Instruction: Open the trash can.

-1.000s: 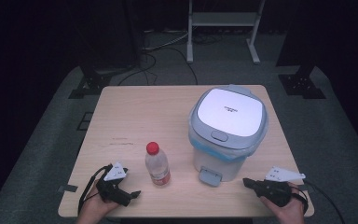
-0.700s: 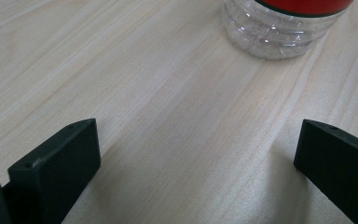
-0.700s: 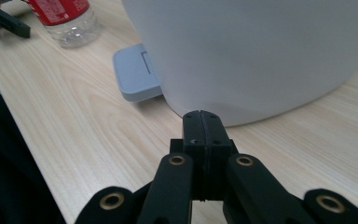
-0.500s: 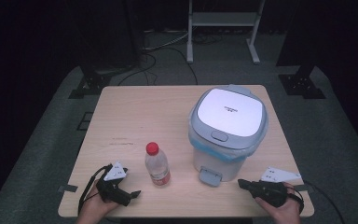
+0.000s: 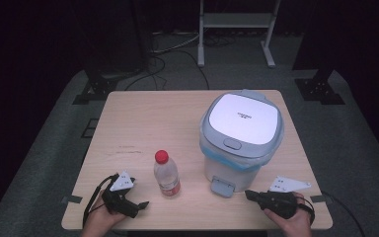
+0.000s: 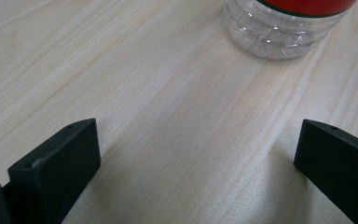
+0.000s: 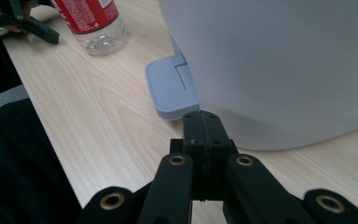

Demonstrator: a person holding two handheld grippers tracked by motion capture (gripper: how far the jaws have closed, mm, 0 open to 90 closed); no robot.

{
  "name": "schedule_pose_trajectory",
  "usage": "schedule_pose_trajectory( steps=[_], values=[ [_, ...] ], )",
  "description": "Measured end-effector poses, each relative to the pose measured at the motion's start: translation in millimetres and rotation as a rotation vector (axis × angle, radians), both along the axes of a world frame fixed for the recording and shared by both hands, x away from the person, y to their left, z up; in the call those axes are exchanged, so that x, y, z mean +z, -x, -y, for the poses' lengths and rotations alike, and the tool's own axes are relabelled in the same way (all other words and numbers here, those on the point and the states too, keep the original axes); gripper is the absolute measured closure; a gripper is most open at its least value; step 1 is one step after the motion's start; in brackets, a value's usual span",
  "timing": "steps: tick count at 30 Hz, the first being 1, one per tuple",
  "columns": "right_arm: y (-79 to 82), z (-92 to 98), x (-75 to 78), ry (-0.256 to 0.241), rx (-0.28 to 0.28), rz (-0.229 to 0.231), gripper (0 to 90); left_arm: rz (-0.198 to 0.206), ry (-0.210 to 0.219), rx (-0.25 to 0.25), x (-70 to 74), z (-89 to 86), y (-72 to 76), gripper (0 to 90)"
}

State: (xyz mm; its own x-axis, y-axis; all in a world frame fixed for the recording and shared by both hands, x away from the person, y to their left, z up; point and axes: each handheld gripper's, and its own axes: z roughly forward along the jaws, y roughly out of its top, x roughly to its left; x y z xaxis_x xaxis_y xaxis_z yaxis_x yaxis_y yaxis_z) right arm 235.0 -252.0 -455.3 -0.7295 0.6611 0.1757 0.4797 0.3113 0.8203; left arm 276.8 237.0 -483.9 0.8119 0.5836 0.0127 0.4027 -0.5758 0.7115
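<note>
A clear plastic bottle with a red cap and red label stands near the table's front, left of centre. Its base shows ahead of my left gripper, whose jaws stand wide apart over bare wood. In the high view my left gripper lies just left of the bottle. A grey-and-white pedal bin with a shut lid stands at the right. Its grey foot pedal lies just ahead of my right gripper, whose jaws are pressed together with nothing between them. The right gripper sits low, right of the pedal.
The wooden table is bare across its back and left parts. A dark sleeve or lap lies off the table's front edge. Beyond the table a metal stand and cables lie on the dark floor.
My right gripper has slid left along the front edge, closer to the bin's pedal. The left gripper, bottle and bin have stayed put.
</note>
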Motion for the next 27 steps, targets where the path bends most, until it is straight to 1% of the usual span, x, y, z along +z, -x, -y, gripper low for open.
schedule_pose_trajectory(
  steps=[6,11,17,21,27],
  values=[
    [-1.9,-7.8,1.6,-0.005,0.013,0.003,89.7,0.000,0.000,0.000,0.0,0.0,0.0,0.0],
    [-2.8,-14.0,2.2,-0.008,0.026,0.014,89.7,0.000,0.000,0.000,0.0,0.0,0.0,0.0],
    [-3.9,-21.6,1.1,-0.012,0.036,0.020,89.7,0.000,0.000,0.000,0.0,0.0,0.0,0.0],
    [-4.9,-28.1,0.2,-0.011,0.044,0.033,89.8,0.000,0.000,0.000,0.0,0.0,0.0,0.0],
    [-5.8,-34.1,-0.7,-0.009,0.053,0.041,89.9,0.000,-0.001,0.000,0.0,0.0,0.0,0.0]
  ],
)
